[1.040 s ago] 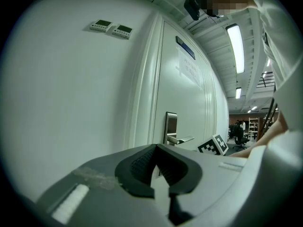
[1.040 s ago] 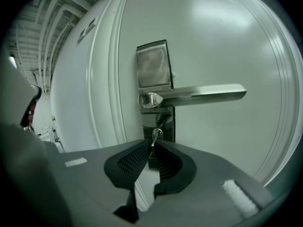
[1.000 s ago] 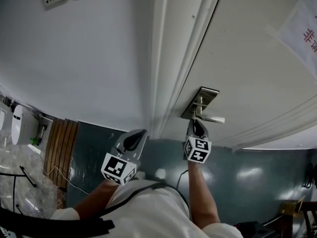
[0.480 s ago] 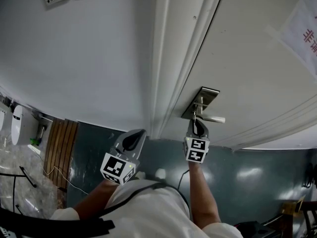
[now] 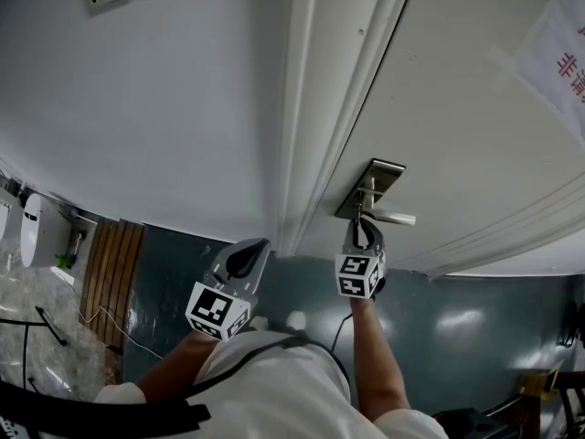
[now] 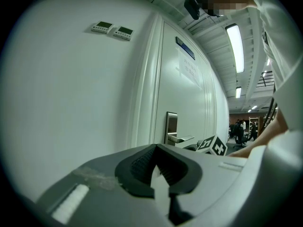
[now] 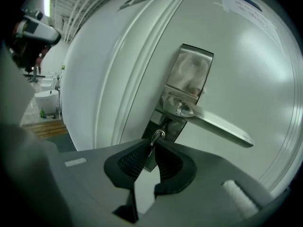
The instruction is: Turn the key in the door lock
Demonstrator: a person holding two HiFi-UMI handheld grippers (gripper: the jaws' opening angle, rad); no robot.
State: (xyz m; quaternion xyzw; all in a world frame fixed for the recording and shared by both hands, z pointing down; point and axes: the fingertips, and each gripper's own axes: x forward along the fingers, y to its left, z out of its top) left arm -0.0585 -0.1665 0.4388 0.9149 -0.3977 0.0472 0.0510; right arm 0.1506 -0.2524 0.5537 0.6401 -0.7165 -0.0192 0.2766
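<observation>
Though glossy — dark floor [image 5: 457, 327], white wall [image 5: 164, 108] and door [image 5: 457, 108]

A dim, even indoor light is spread over the white door [image 5: 457, 108] and wall [image 5: 164, 108]; no hard shadows are thrown. Ceiling strip lights [image 6: 235, 46] are blown out in the left gripper view. Soft glare patches are seen on the dark floor [image 5: 462, 323]. Blurred reflections are carried by the lock plate [image 7: 191, 74], a glint by the key [image 7: 157, 136]. Both gripper views are strongly bowed and ringed in black.
</observation>
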